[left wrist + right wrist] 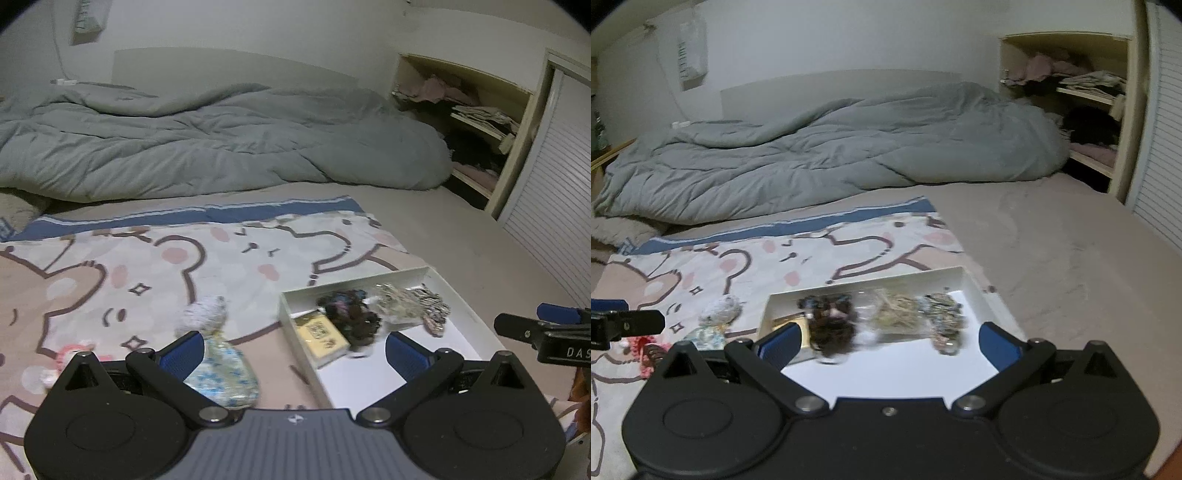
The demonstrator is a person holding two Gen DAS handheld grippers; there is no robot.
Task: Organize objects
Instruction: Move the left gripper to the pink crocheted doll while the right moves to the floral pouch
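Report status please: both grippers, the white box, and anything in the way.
Left gripper open, right gripper open, both empty. White box holds scrunchies and a yellow pack. Blue floral scrunchie outside, near the left gripper.

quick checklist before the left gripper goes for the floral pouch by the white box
1. Left gripper open: ok.
2. Floral pouch lined up between the fingers: not ok, it sits at the left finger.
3. Right gripper open and holding nothing: ok.
4. White box has bare floor free: ok, near part bare.
5. Right gripper out of the left's path: ok, off to the right.
6. Pouch lying free of other items: cannot tell.
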